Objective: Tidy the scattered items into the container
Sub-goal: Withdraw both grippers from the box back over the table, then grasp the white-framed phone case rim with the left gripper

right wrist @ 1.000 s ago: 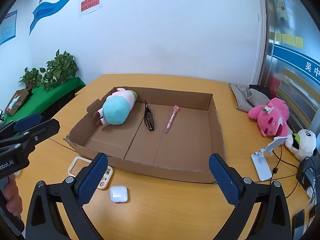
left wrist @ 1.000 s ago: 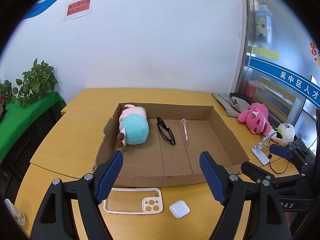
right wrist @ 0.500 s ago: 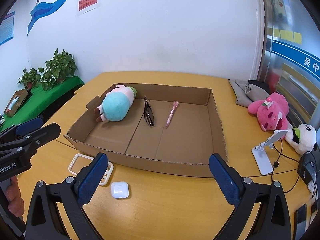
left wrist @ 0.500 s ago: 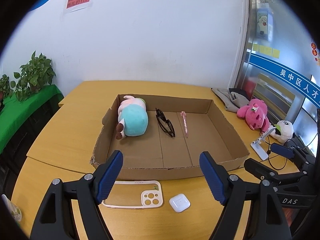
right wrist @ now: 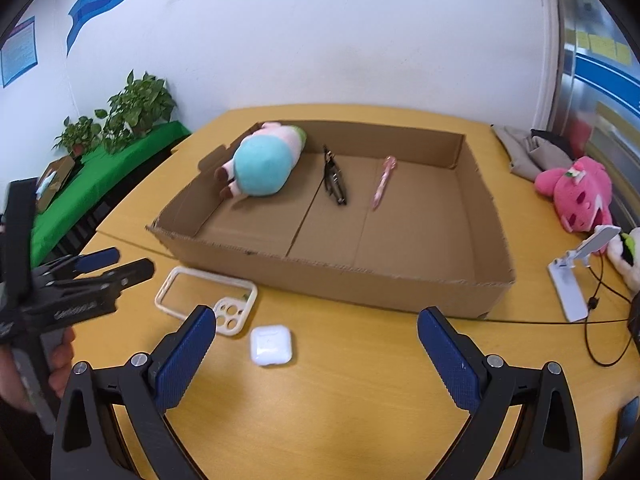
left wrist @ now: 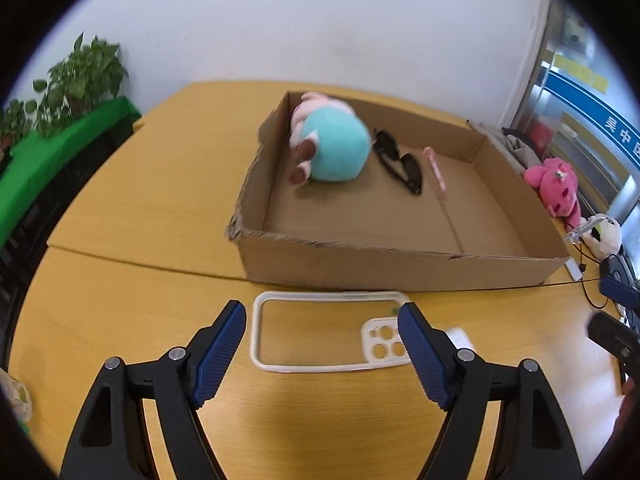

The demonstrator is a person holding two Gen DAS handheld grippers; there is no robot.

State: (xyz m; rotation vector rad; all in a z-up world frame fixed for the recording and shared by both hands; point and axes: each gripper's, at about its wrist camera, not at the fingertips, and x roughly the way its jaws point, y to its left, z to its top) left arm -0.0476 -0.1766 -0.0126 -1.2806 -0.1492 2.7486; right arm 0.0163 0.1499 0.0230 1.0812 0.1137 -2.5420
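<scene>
1. Left wrist view: the left gripper (left wrist: 322, 326) has its blue fingers spread wide and holds nothing. The white phone case (left wrist: 326, 336) lies flat on the yellow table (left wrist: 120, 208), between the two fingertips, and looks free of them.
2. Just past the case stands the cardboard box (left wrist: 396, 270). Inside it, from left to right, lie a teal plush toy (left wrist: 334, 148), dark sunglasses (left wrist: 398, 160) and a pink pen (left wrist: 435, 168).
3. Right wrist view: at the far left, a hand (right wrist: 56, 364) holds the left gripper, which points at the phone case.
4. Next comes the white earbud case (right wrist: 271, 346), flat on the table, just right of the phone case and outside the box.
5. The right gripper (right wrist: 316, 340) has its blue fingers spread wide too, with nothing in them. The earbud case sits between them, nearer the left finger.
</scene>
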